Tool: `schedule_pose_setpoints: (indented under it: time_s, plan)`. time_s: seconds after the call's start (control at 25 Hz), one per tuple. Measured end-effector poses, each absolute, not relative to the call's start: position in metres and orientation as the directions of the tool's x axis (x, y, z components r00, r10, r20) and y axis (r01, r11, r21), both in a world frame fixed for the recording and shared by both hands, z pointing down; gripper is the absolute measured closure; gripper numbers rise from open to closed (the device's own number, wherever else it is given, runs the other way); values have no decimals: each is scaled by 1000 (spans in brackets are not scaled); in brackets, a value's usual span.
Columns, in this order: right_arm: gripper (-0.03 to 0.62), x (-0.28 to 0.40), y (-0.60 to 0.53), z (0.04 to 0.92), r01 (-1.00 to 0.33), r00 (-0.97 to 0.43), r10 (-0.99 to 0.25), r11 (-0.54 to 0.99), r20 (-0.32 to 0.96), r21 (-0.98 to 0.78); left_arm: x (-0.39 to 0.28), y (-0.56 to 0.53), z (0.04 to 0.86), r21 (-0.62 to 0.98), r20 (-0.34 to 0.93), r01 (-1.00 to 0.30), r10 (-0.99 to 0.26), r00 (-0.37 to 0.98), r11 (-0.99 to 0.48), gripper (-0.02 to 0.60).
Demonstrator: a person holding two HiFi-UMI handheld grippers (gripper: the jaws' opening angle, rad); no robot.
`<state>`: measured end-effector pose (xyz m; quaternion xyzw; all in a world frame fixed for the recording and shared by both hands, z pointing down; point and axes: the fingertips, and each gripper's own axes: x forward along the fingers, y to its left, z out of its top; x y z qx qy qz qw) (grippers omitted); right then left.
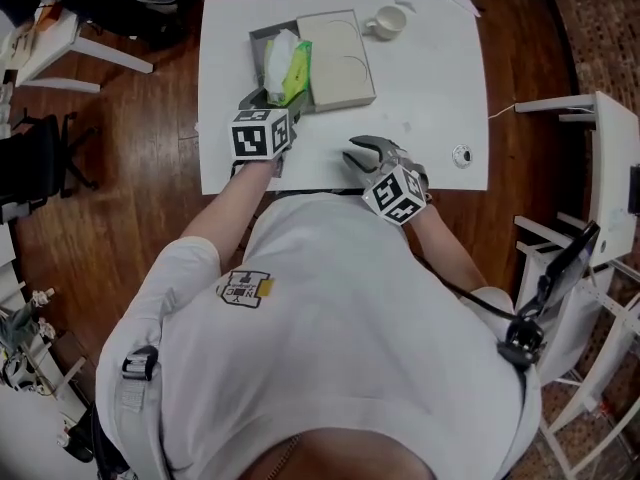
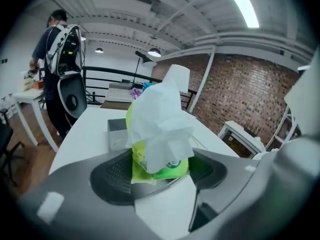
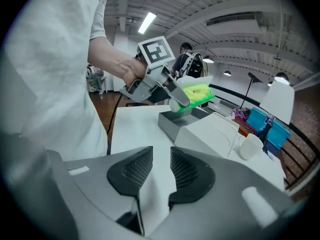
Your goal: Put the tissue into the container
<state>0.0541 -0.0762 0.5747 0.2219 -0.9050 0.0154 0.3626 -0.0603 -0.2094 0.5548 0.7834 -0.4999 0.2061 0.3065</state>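
Wooden floor is seen around a white bench [image 1: 430,88]. At upper centre of the head view a green tissue pack [image 1: 288,66], white tissue sticking out, is clamped between the pads of the left hand-held gripper [image 2: 160,173] and held just over the open grey container [image 1: 260,40]. A beige box [image 1: 335,58] is set just right of the container, a white cup [image 1: 385,21] further up. The right hand-held gripper [image 3: 161,170] is seen empty, jaws slightly apart, above bare bench at lower centre.

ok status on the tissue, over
Left tool shut on tissue pack, over grey container. Right tool open, empty, near table edge. Beige box beside container, nothing blocking.
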Motion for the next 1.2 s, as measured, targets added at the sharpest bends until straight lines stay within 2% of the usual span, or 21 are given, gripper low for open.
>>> schedule_pose_setpoints:
  time_s: [0.28, 0.64, 0.96, 1.2]
  plan:
    - [488, 55, -95, 556, -388, -681, -402, 907, 613, 164, -64, -228, 586, 357, 703, -930, -630, 328, -86, 267]
    - [490, 55, -113, 542, -346, -711, -391, 918, 585, 193, -73, -241, 623, 346, 822, -933, -512, 249, 101, 267]
    - [490, 47, -109, 546, -305, -721, -356, 934, 594, 188, -80, -252, 642, 228, 883, -967, -443, 156, 115, 265]
    - [490, 42, -108, 548, -300, -721, -351, 935, 598, 188, -69, -248, 639, 123, 903, -992, -419, 99, 32, 258]
